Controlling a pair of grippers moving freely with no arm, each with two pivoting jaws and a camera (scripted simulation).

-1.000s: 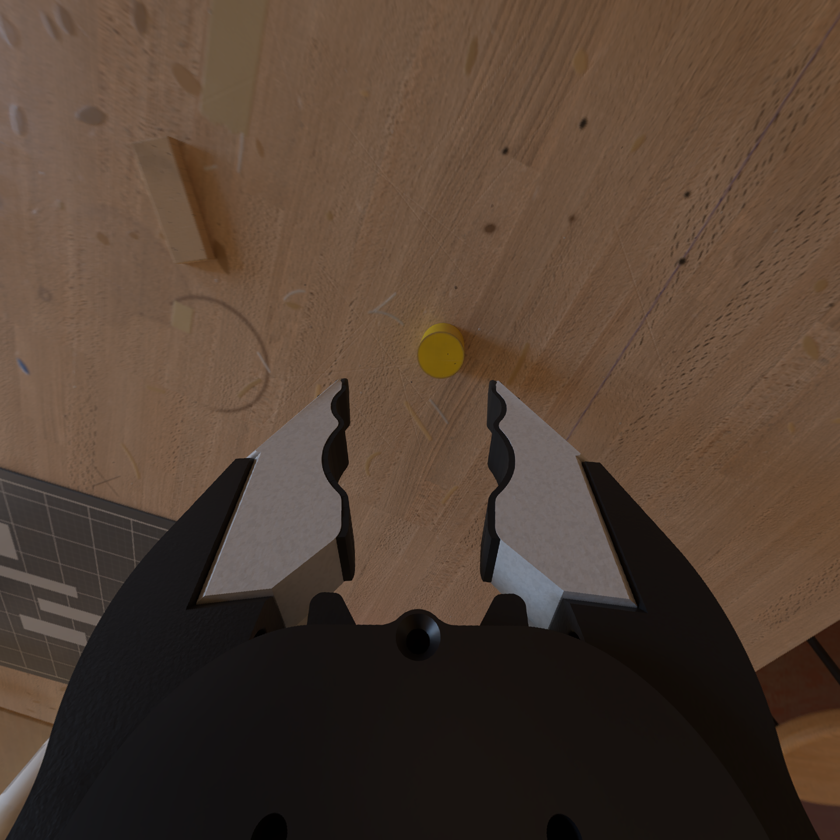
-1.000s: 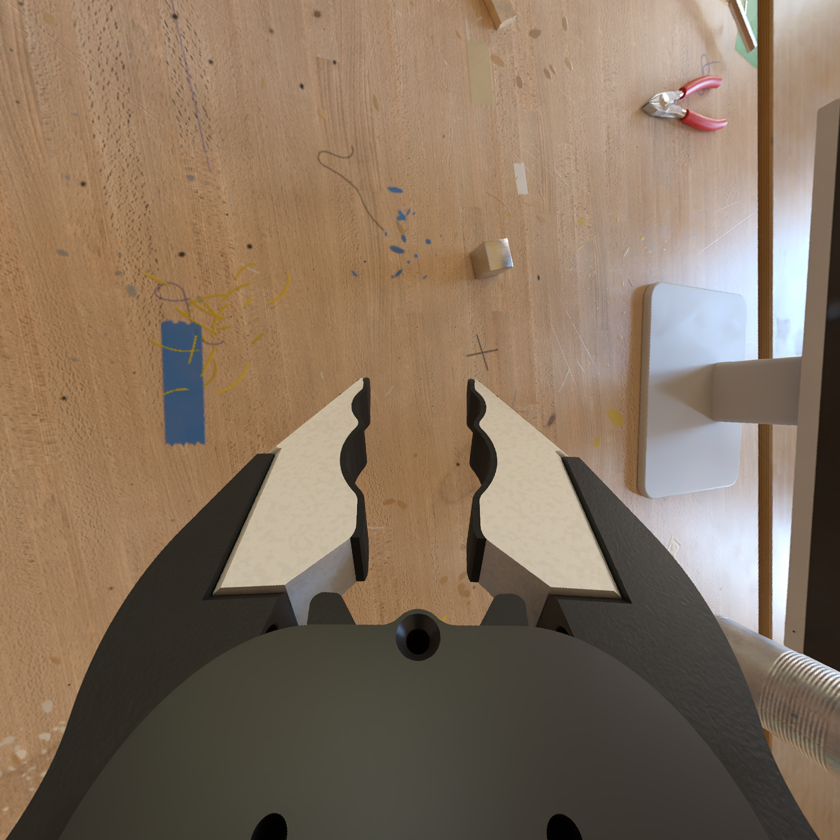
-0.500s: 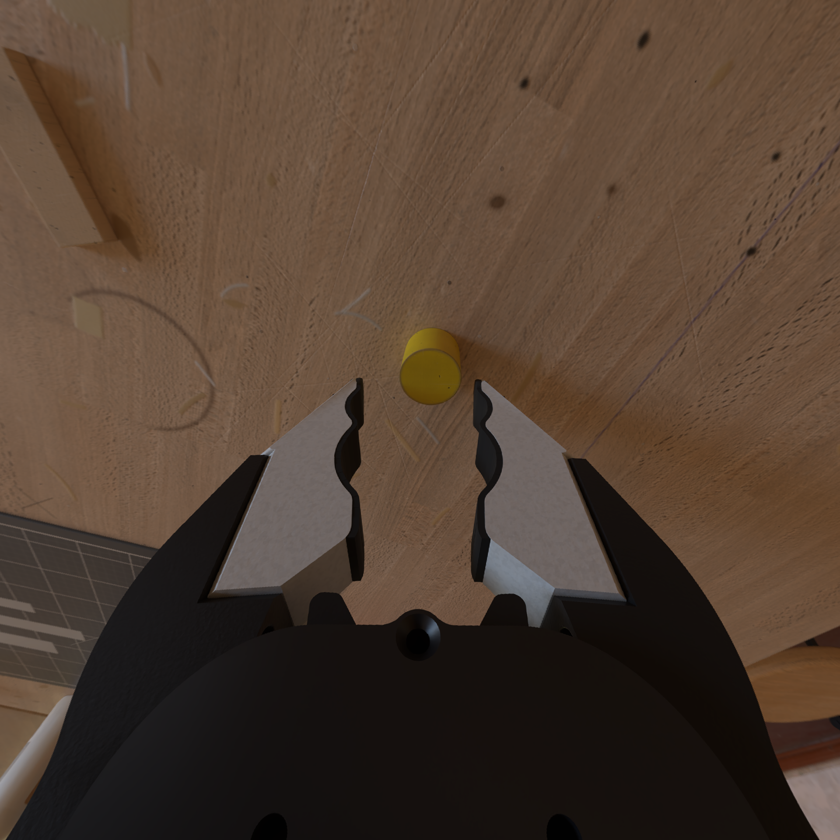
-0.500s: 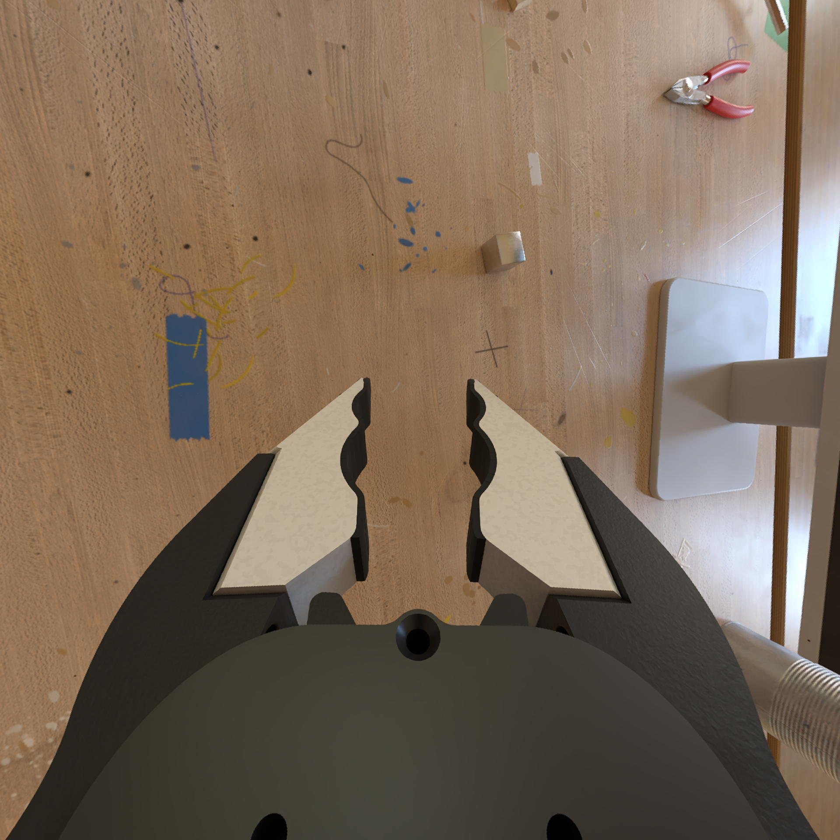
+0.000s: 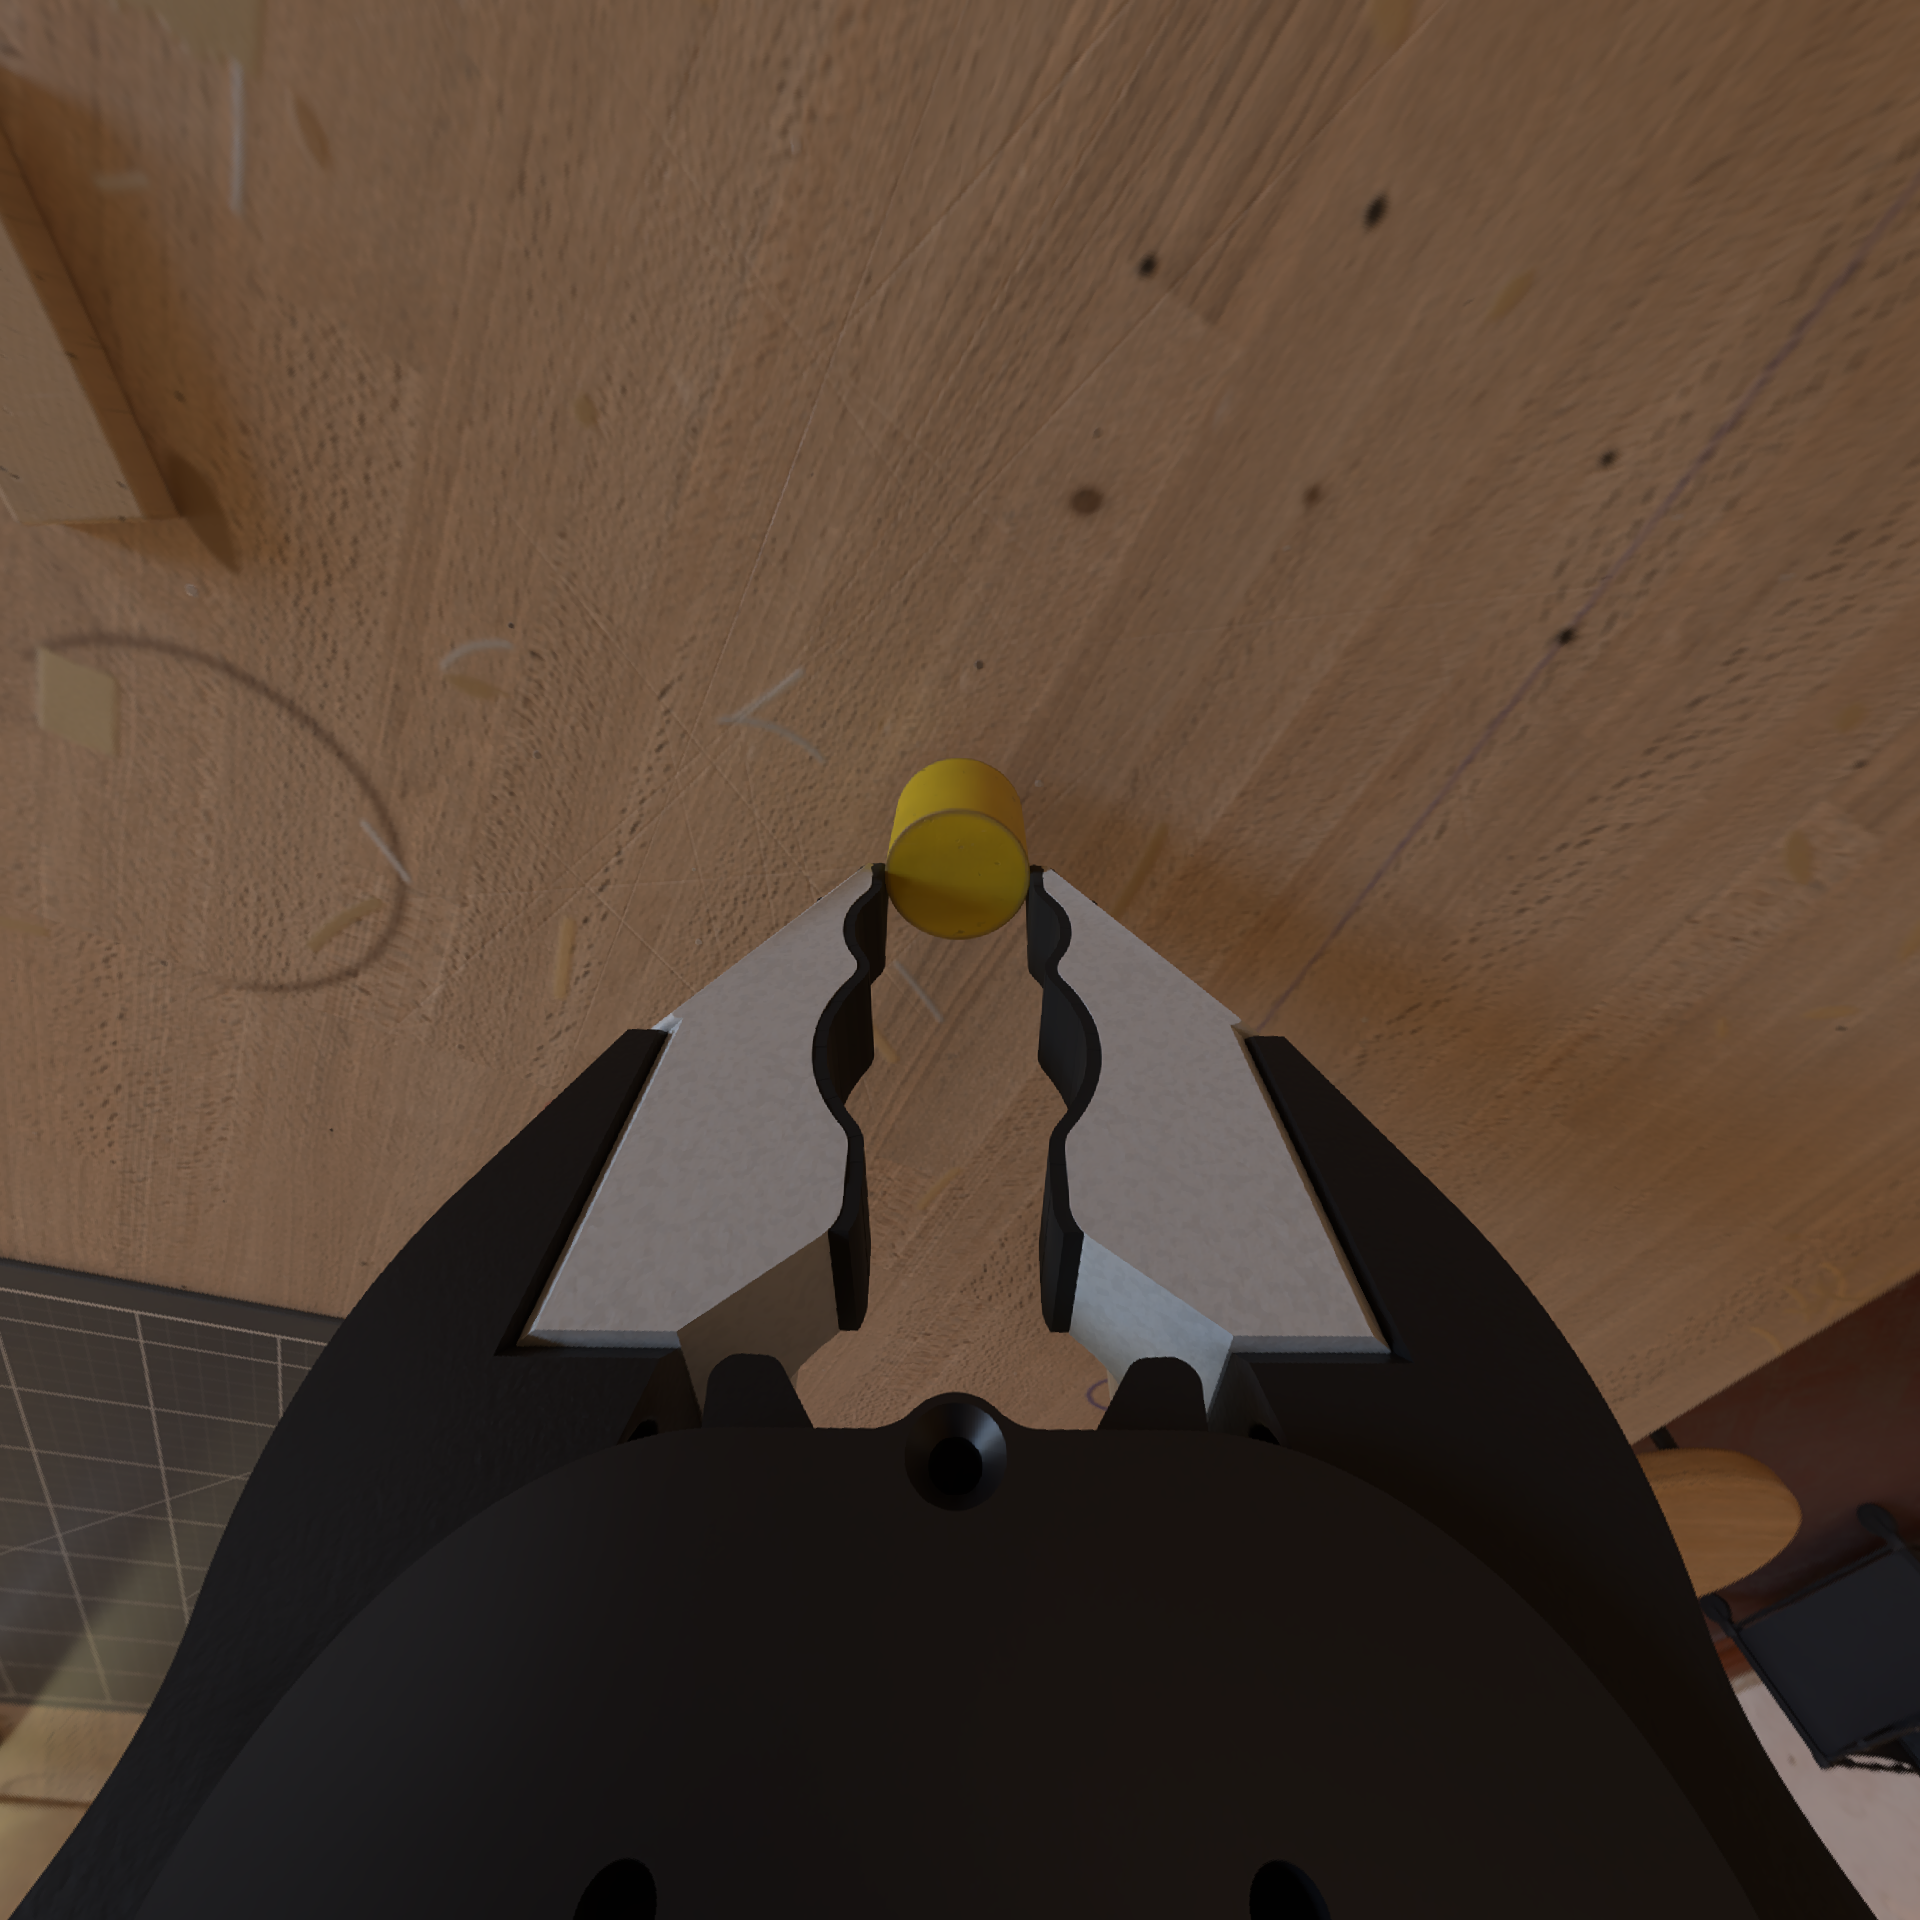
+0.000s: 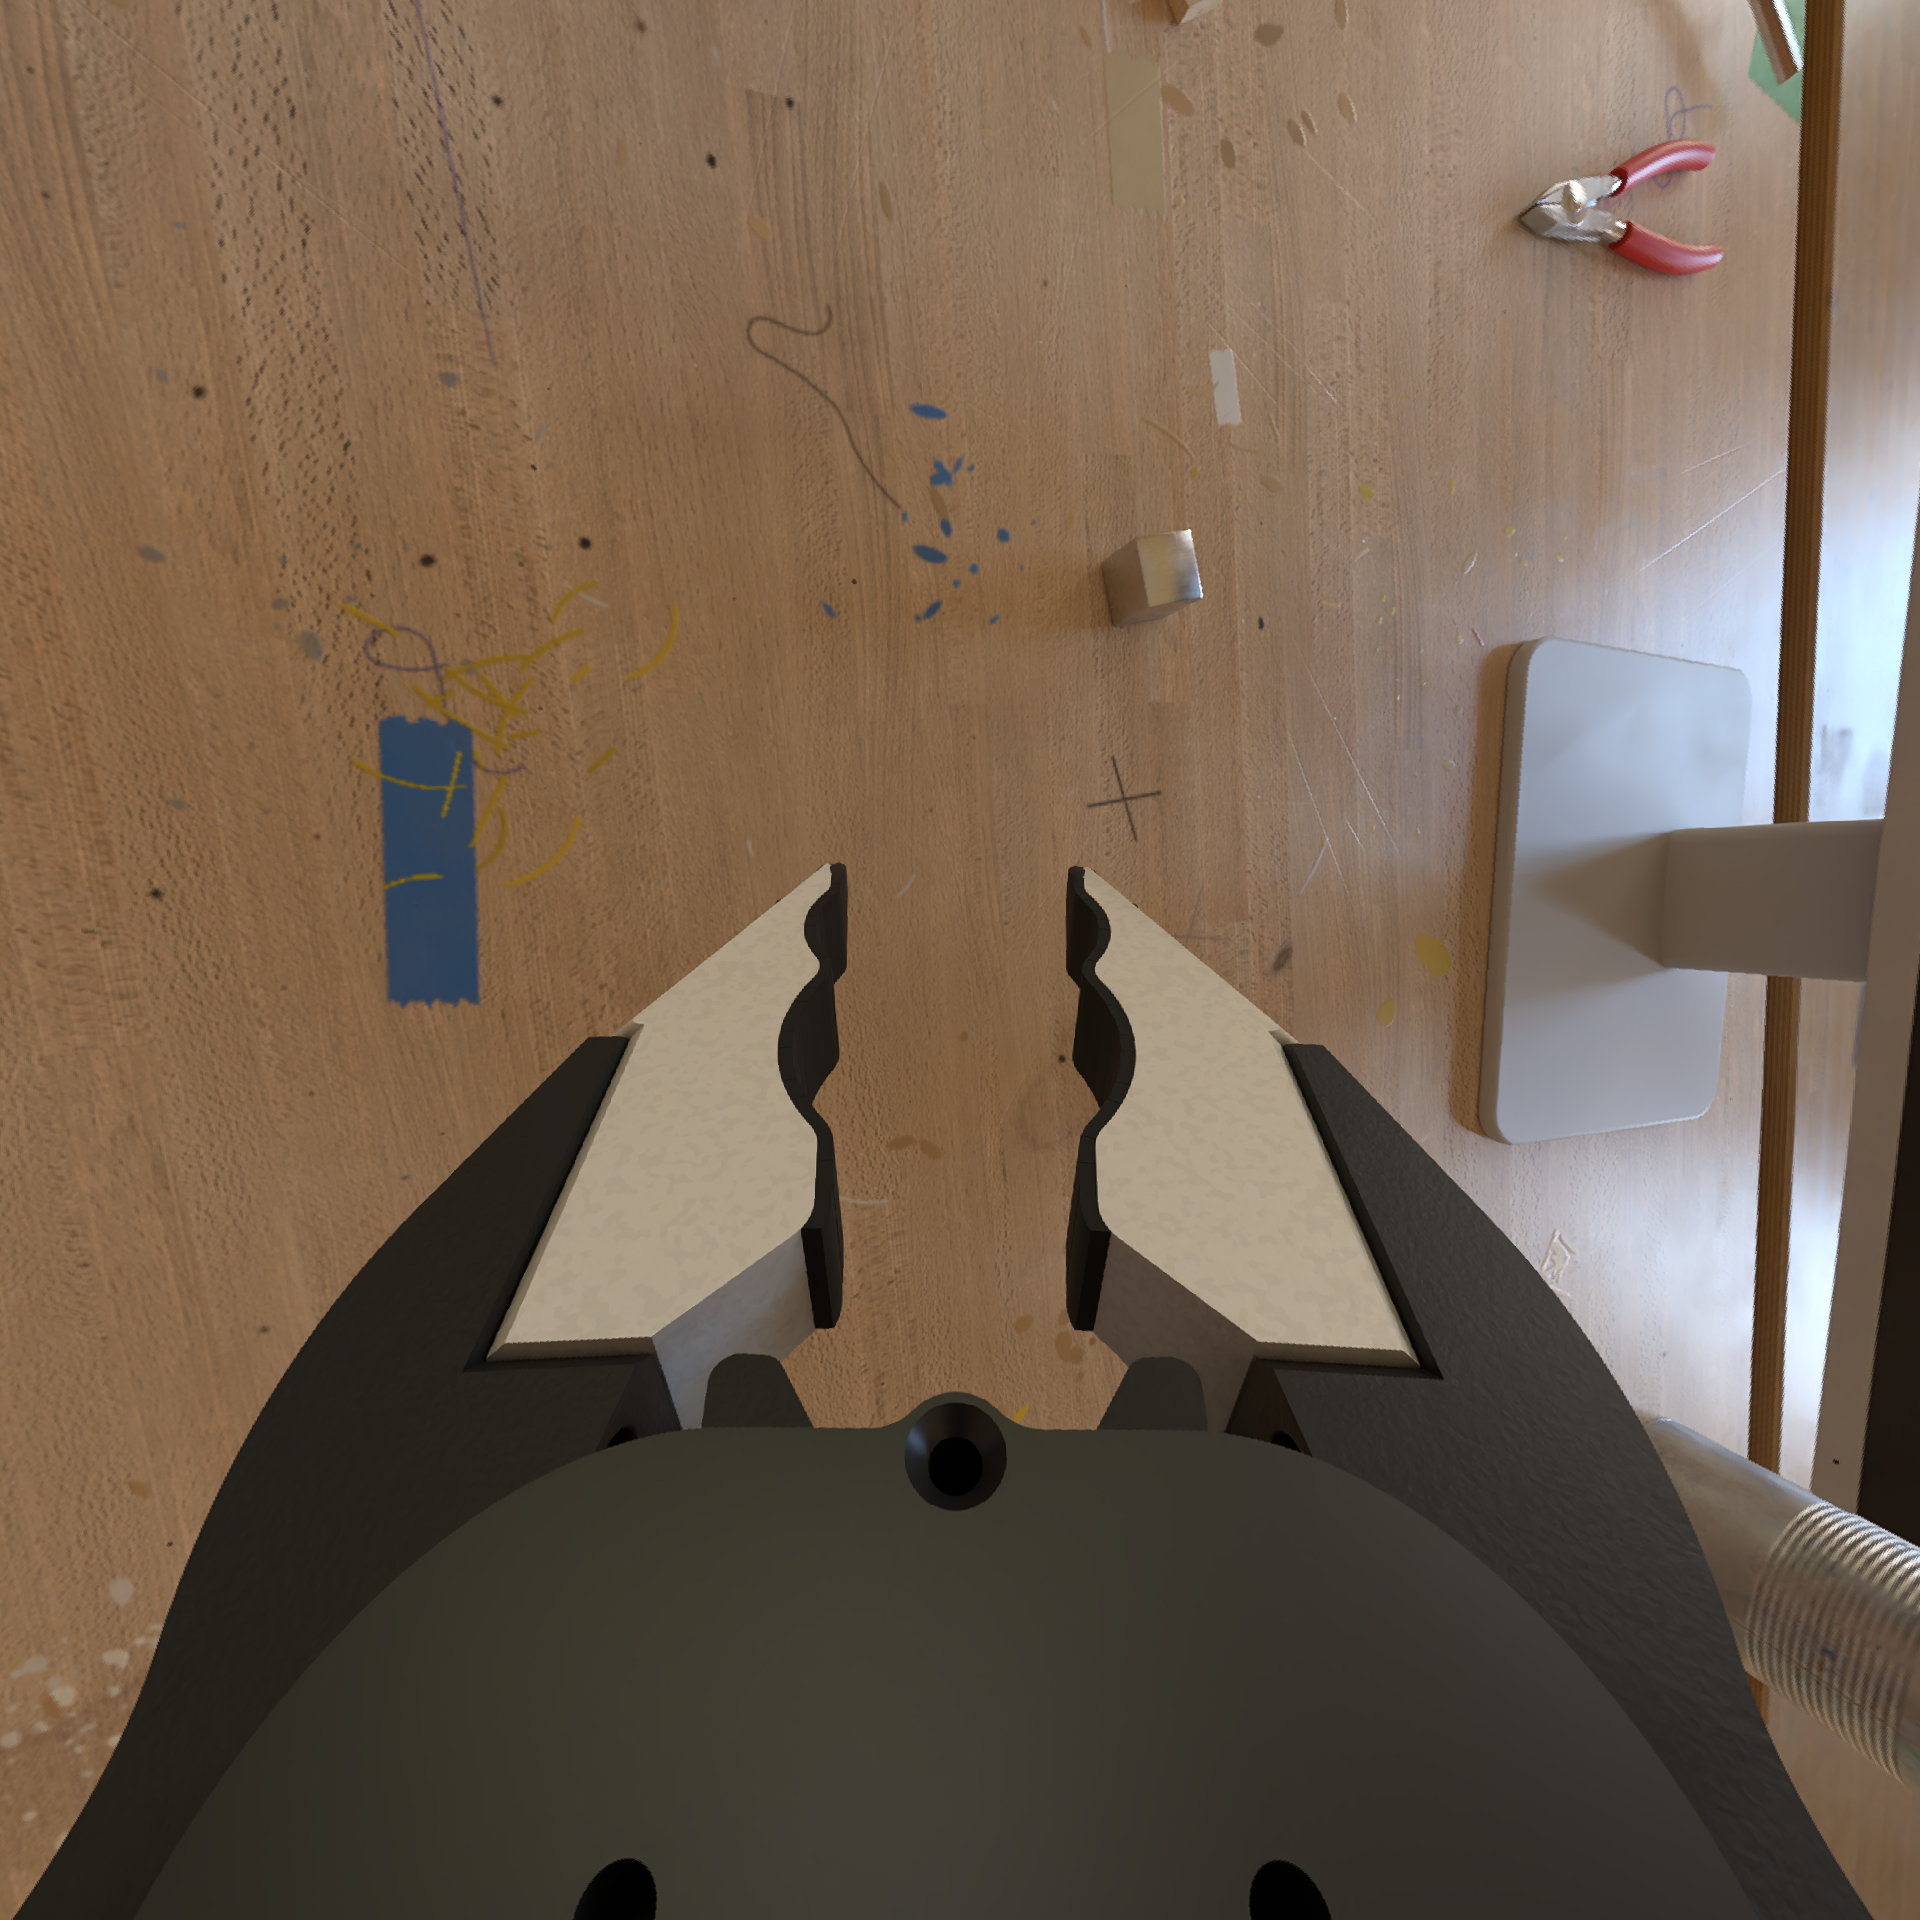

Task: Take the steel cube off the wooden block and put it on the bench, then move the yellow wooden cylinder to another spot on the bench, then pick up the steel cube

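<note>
While your left gripper [image 5: 956,883] pinches the yellow cylinder [image 5: 958,852] at its fingertips, only your right gripper [image 6: 956,883], empty and parted, shows the steel cube [image 6: 1151,578] on the bench [image 6: 935,208].

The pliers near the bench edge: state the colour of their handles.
Red handles on the pliers, with a silvery metal head; the right wrist view shows them, top right.

No word, brand or number can be read anywhere; the only sign is a small pencilled cross [image 6: 1124,798] on the bare table [image 6: 260,1143], while the dark gridded mat [image 5: 135,1455] at the table's edge carries only pale lines and bars too blurred to make out.
</note>
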